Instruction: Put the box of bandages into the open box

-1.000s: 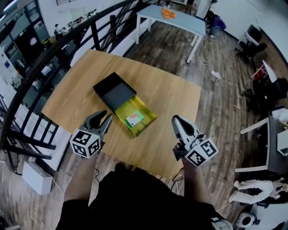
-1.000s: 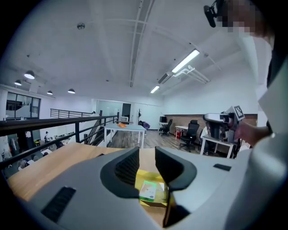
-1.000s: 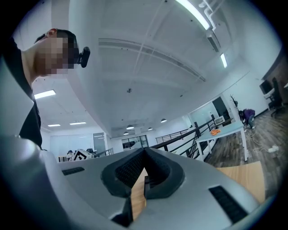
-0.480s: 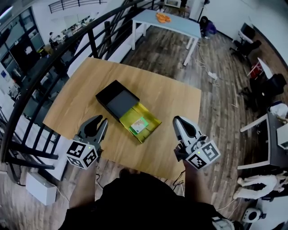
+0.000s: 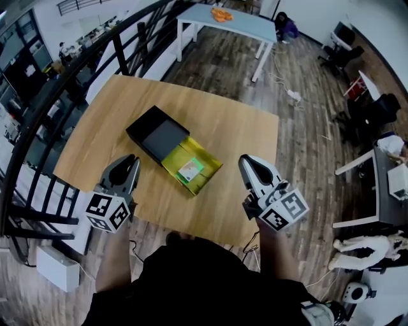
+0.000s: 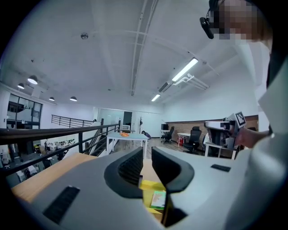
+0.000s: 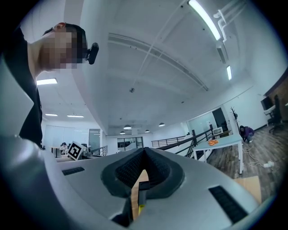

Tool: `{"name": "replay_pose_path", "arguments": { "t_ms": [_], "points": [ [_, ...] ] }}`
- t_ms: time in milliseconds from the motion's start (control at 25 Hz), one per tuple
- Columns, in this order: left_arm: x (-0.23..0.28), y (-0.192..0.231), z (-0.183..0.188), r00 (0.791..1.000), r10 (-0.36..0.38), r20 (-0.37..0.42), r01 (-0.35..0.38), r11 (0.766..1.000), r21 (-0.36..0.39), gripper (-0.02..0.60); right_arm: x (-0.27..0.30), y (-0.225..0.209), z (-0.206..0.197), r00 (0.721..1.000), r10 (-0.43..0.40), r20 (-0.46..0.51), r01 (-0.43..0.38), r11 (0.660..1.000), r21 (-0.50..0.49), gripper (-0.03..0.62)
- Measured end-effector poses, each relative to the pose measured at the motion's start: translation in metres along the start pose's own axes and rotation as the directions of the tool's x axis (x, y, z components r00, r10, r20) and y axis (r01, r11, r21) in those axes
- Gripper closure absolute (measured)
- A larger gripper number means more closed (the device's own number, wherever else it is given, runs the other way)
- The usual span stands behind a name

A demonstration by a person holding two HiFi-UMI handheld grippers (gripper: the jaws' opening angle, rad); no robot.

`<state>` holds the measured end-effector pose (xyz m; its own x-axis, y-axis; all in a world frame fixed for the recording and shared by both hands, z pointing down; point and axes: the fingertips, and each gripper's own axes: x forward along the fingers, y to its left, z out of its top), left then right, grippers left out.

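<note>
— What's crowding the wooden table [image 5: 245,137]?

— Not much! A black railing [image 5: 119,54] curves along its left side. Beyond it stands a pale blue table [image 5: 245,24] with something orange [image 5: 221,14] on top. Office chairs [image 5: 376,114] sit well off to the right.

— And the box of bandages [image 5: 190,170]?

— Lying flat inside the yellow open box [image 5: 210,169], a green and white pack. A black box [image 5: 143,126], also open, touches the yellow one on its far-left side.

— Any print you can read?

— None, the pack's label is too small. Only the square markers show, on the left cube [image 5: 105,212] and the right cube [image 5: 282,210].

— The grippers?

— The left gripper [image 5: 131,162] hangs over the near-left part of the table, jaws a narrow slit apart with nothing in them. Its own view looks past them down onto the yellow box. The right gripper [image 5: 247,162] hangs at the near-right, tips pressed together, holding nothing.

— Room to move?

— Plenty. There's bare wood between each gripper and the yellow box, which sits toward the near edge. The right half of the tabletop carries nothing.
</note>
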<state>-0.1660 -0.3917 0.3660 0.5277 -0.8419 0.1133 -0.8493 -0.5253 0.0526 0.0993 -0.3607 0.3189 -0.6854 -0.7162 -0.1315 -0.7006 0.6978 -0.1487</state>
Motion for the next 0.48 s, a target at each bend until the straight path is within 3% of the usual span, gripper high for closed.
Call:
{"name": "replay_pose_path", "arguments": {
  "t_ms": [480],
  "points": [
    [0.023,-0.010,-0.012,1.000,-0.013,0.001,0.013,1.000,-0.017,0.517,-0.010,-0.015,-0.005,1.000,-0.029,0.010,0.029,1.000,0.008,0.559]
  ]
}}
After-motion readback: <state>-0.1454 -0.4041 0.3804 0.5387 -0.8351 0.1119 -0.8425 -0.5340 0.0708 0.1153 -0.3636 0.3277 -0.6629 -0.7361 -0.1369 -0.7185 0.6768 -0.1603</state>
